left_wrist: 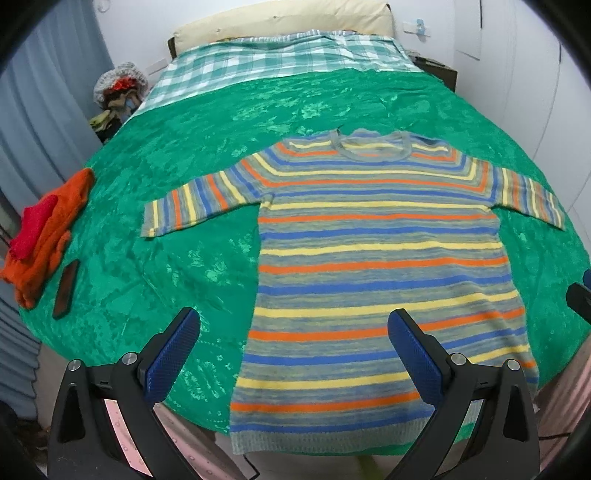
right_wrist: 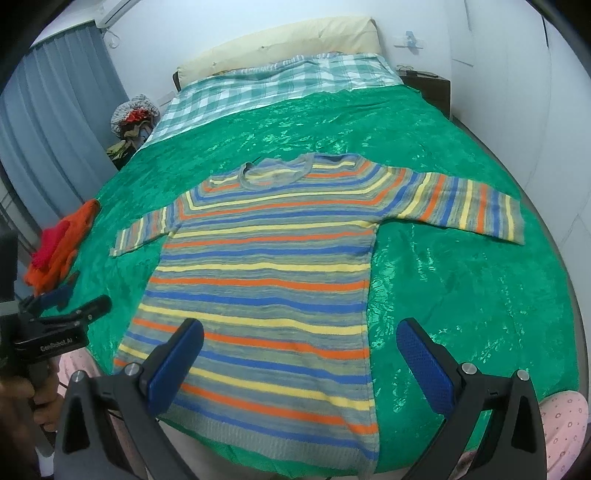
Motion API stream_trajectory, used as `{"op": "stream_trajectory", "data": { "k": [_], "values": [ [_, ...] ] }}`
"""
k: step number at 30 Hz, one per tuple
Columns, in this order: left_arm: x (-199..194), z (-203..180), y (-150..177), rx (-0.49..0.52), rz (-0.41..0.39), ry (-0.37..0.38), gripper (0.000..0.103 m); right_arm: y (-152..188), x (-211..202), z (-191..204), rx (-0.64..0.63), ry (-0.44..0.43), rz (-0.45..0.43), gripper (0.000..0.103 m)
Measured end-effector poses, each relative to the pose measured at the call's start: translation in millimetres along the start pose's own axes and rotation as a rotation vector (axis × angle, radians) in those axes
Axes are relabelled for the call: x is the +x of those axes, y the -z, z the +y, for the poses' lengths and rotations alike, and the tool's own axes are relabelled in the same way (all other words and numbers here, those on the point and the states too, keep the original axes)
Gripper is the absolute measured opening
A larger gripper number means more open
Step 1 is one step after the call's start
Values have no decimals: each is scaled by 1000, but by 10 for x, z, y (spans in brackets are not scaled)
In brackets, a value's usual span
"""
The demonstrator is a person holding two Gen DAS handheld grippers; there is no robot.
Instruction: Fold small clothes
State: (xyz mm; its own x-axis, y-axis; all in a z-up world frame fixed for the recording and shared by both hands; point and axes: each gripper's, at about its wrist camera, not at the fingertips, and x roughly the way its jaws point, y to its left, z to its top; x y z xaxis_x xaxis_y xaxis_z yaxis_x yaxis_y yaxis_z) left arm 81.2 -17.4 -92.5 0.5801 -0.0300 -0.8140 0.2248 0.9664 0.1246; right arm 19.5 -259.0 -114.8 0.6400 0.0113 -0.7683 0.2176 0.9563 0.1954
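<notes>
A striped knit sweater in grey, blue, yellow and orange lies flat and face up on the green bedspread, both sleeves spread out, hem at the near edge. It also shows in the right wrist view. My left gripper is open and empty, hovering above the hem's left corner. My right gripper is open and empty, hovering above the hem's right part. The left gripper also shows in the right wrist view at the left edge.
A pile of red and orange clothes lies at the bed's left edge, with a dark phone beside it. A plaid sheet and cream pillow lie at the head. A heap of clothes stands left of the bed.
</notes>
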Motion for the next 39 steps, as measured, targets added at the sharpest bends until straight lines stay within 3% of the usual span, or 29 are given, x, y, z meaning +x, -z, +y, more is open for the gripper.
{"op": "stream_trajectory", "data": {
  "k": [15,18,22,28,31,36,37,38,39],
  "values": [
    [131,-30,-56,-13,29,6,102,-58,162,-64,11,33,27,103],
    [220,34,-3,-43,58,19,102,-46,311,-169,20,-9,51,103],
    [323,165,104,-85,98,22,102,-115,519,-793,139,-47,37,103],
    [444,308,190,-135,123,-2,102,-306,726,-2626,655,-35,-58,103],
    [530,317,204,-137,145,-10,102,-304,870,-3109,771,-41,-79,91],
    [646,299,209,-123,159,-26,102,-524,1137,-3341,803,-94,-111,88],
    [667,297,211,-124,160,-27,102,-551,1204,-3376,820,-90,-107,77],
    [682,297,210,-126,162,-28,102,-568,1261,-3410,835,-83,-104,58],
    [698,304,217,-129,161,-30,102,-584,1302,-3447,852,-72,-98,47]
  ]
}}
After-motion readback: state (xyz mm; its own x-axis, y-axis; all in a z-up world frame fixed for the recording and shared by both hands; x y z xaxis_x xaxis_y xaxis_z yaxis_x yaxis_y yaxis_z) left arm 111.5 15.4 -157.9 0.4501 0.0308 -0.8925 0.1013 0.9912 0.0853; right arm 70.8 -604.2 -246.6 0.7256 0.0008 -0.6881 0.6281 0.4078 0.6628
